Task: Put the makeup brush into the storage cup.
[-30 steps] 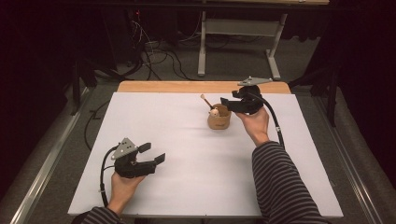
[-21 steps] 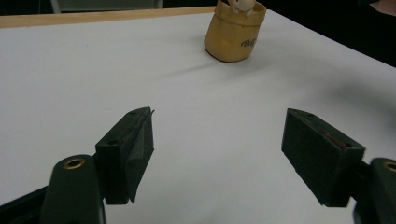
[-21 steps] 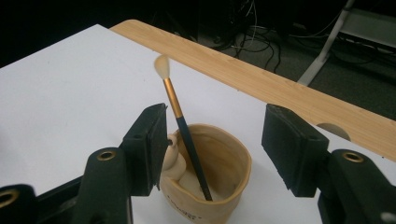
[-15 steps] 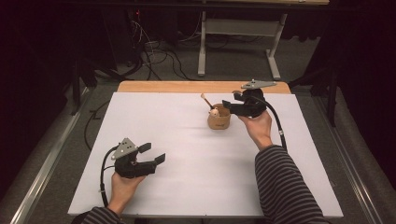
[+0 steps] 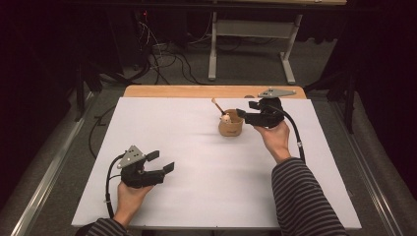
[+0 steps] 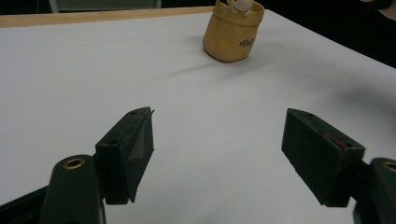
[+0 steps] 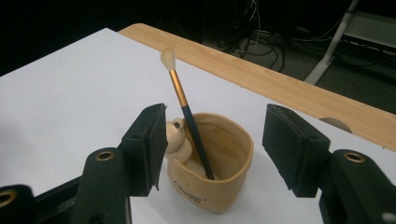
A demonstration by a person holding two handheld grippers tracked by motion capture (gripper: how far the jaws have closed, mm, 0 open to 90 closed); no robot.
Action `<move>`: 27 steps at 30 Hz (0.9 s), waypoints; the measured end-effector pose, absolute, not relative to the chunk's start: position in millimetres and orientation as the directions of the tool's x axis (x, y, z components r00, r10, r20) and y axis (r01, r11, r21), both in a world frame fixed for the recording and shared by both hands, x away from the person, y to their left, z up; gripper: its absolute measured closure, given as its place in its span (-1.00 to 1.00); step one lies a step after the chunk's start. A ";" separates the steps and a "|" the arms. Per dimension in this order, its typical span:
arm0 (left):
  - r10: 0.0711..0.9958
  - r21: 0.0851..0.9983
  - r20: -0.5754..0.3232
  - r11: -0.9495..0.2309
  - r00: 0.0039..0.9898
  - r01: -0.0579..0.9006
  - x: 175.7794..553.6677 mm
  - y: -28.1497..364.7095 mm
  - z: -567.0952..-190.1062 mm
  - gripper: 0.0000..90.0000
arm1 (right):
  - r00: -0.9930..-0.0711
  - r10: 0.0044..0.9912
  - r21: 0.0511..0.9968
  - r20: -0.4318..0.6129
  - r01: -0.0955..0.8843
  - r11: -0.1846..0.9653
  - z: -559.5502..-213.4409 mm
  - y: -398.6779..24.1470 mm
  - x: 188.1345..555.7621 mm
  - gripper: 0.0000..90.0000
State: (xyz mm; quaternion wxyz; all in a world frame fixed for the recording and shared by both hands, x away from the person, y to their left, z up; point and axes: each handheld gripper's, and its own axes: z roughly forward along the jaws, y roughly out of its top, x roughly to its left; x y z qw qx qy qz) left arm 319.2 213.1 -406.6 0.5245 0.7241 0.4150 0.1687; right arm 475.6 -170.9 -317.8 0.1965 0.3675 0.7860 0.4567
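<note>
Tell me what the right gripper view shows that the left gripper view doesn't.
Right gripper view: the brush standing tilted in the tan pot, bristles up, with the right claw open around the pot; also the wooden table edge and floor cables beyond. Left gripper view: the left claw open over bare white tabletop, far from the pot, whose printed side faces it. Both share the pot, the small pale figure at its rim, and the white tabletop.

Small tan cup (image 5: 230, 127) standing upright on the white desk (image 5: 196, 187), with a thin brush (image 7: 187, 116) leaning inside, soft tip up.
</note>
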 end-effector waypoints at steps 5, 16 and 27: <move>0.778 0.899 -0.191 -0.106 0.598 0.424 319.6 213.2 -406.5 -0.42 | -0.657 0.753 0.868 0.024 0.388 0.311 -315.6 -174.2 471.8 -0.07; 0.778 0.898 -0.191 -0.107 0.598 0.426 319.7 212.3 -406.9 -0.42 | -0.673 0.739 0.873 0.031 0.378 0.307 -313.3 -180.0 458.4 -0.09; 0.776 0.898 -0.188 -0.112 0.602 0.425 319.8 212.2 -406.9 -0.42 | -0.691 0.722 0.881 0.035 0.363 0.305 -314.0 -185.7 445.8 -0.10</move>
